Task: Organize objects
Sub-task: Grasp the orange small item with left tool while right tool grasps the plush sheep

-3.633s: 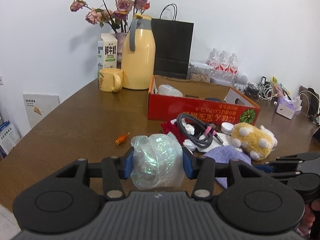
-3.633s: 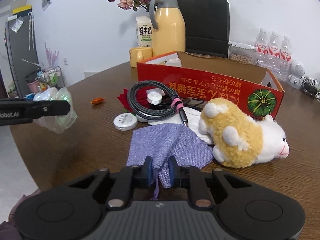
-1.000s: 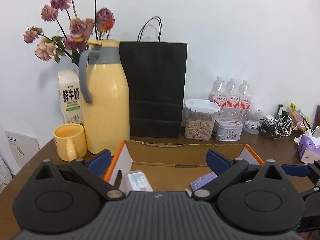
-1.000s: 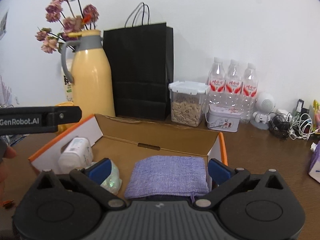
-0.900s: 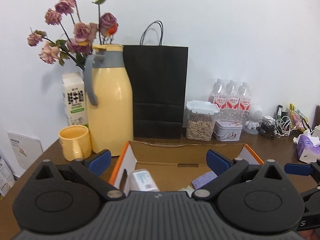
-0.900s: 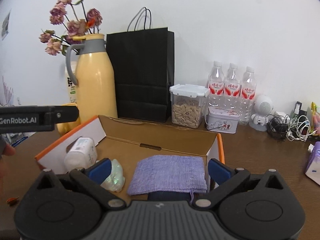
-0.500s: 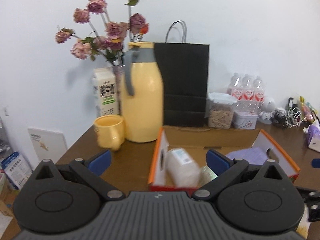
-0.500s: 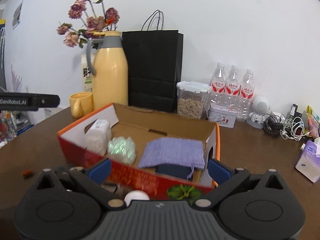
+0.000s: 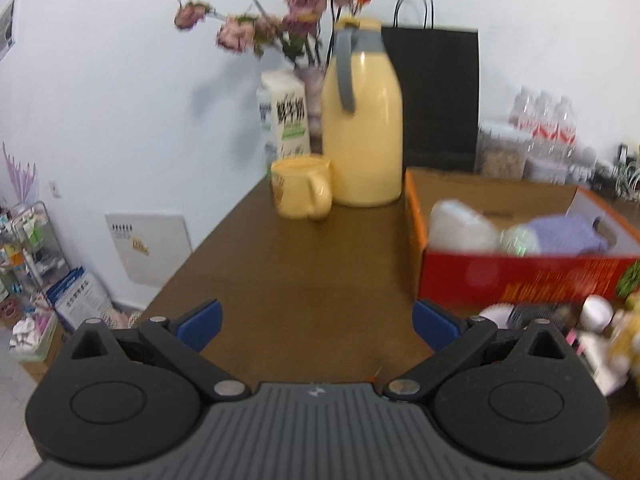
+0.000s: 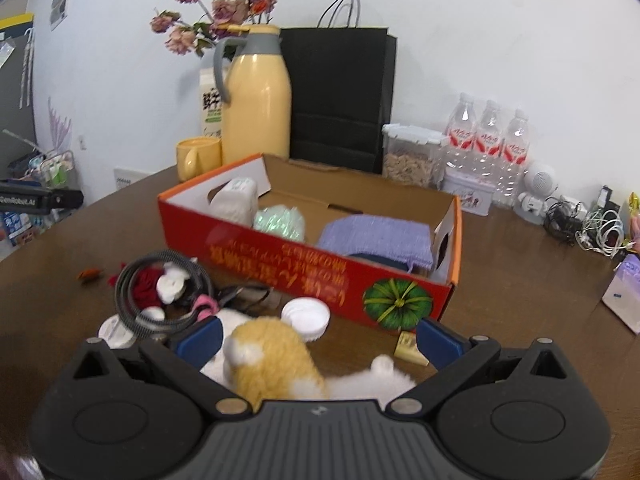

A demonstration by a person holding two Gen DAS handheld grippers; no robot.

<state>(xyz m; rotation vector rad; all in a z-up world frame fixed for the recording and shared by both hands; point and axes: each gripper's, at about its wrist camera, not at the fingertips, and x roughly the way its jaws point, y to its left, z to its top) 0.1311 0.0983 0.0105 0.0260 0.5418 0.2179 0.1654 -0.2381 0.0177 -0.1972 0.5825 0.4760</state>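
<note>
A: What do we have in the red cardboard box (image 10: 304,258)?

B: Left to right we see a white container (image 10: 234,200) lying on its side, a crumpled iridescent plastic bag (image 10: 280,222), then a lilac woven pouch (image 10: 376,236) spread flat over something dark. The box stands on the brown wooden worktop (image 9: 312,264), its printed side facing us.

A: And outside the box?

B: In front of it we see a small orange bit (image 10: 90,274) at the left, then a coiled black cable (image 10: 160,288) ringed around red petals and a white piece, a round white lid (image 10: 306,314), and a yellow-and-white plush toy (image 10: 276,360) lying nearest us.

A: How do our grippers stand?

B: Our left gripper (image 9: 316,320) is spread wide and empty over bare worktop, left of the box. Our right gripper (image 10: 318,334) is spread wide too; the plush toy lies between its blue pads, and we cannot tell whether they touch it.

A: The room behind?

B: Along the white wall we see dried roses (image 10: 216,12), a milk carton (image 9: 286,118), a yellow mug (image 9: 302,192), a yellow thermos jug (image 10: 256,100), a black paper bag (image 10: 340,96), a clear jar of seeds (image 10: 412,156), three water bottles (image 10: 488,144) and tangled chargers (image 10: 584,226). The left wrist view is blurred.
</note>
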